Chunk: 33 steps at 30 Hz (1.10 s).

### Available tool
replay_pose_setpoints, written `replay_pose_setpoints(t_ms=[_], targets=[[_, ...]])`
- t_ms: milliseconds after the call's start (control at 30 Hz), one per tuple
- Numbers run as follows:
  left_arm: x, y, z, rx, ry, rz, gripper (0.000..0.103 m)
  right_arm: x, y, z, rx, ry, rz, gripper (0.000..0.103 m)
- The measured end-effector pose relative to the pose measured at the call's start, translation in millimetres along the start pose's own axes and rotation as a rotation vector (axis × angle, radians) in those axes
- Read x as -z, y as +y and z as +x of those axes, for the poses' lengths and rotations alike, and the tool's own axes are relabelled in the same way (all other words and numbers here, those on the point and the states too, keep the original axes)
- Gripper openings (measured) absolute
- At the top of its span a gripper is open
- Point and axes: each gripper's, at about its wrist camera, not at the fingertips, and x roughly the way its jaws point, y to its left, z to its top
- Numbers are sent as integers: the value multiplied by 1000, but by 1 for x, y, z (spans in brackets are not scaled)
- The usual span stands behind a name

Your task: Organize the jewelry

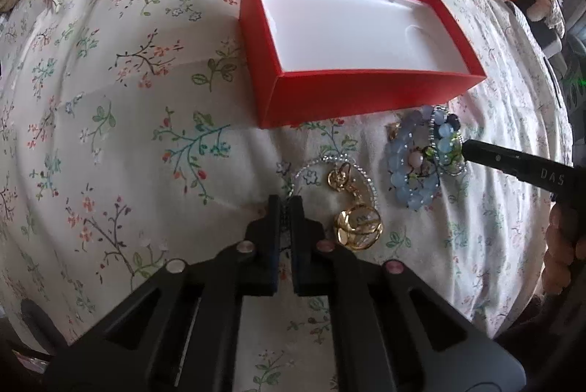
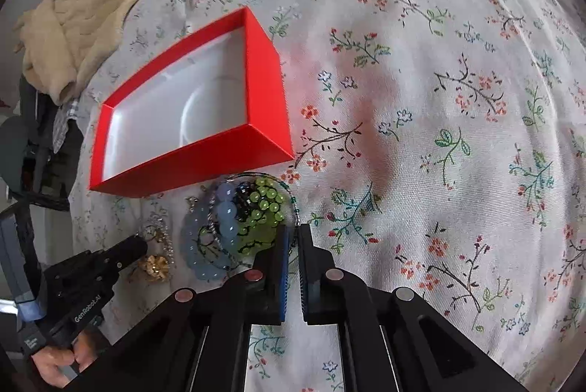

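Left wrist view: your left gripper (image 1: 286, 205) is pointing down at the floral bedspread (image 1: 110, 99), its fingers (image 1: 274, 209) drawn narrow with only a slim gap between the pads. A thin beaded chain (image 1: 331, 162) is running up to that gap, but you cannot tell whether the pads are pinching it. Just to the right of the fingertips the gold earrings (image 1: 357, 221) are lying inside the chain's loop. Farther right and slightly ahead, the pale blue bead bracelet (image 1: 414, 161) is resting in a tangle with other beaded pieces, and your right gripper (image 1: 467, 148) is touching that tangle from the right. Ahead of the fingertips the open red box (image 1: 366, 95) is sitting with a white lining and nothing inside.

Right wrist view: your right gripper (image 2: 293, 238) is also showing narrow fingers (image 2: 306, 241), and a fine strand from the pile is crossing the gap; a firm grip cannot be confirmed. The green bead bracelet (image 2: 265, 209) is lying immediately ahead and left of the fingertips, touching the pale blue bead bracelet (image 2: 216, 238). Farther left, your left gripper (image 2: 143, 247) is hovering beside the gold earrings (image 2: 157, 265). The red box (image 2: 267, 91) is standing ahead and to the left, near the pile. A beige blanket (image 2: 80, 7) is bunched beyond it.
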Motion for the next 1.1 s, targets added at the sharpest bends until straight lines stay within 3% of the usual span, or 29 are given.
replay_pose_setpoints(t_ms=[367,400,467,533,567,667,733,867,900,1100], targets=[[9,9,-40,55,-63,7,5,2,5,-24,-17,-44,-25,7],[7,10,-42,53,-61,5,5,8,-4,-27,-12,-49,-15,17],[9,11,-43,41,-63,2,5,6,-5,-24,12,-47,1,24],[7,14,-42,32,-67,-9,5,5,-8,-20,2,-34,24,52],[8,16,-43,29,-71,-17,5,4,-8,-18,-2,-38,33,56],[9,21,-45,20,-80,-30,5,1,-4,-8,24,-18,32,53],[9,24,-46,17,-81,-34,5,0,-3,-1,34,4,33,36],[8,23,-44,8,-70,-33,5,-1,1,8,66,14,18,21],[8,22,-43,5,-68,-30,5,-2,2,9,69,16,12,14],[10,18,-44,-1,-66,-21,5,-2,11,10,60,22,-16,4]])
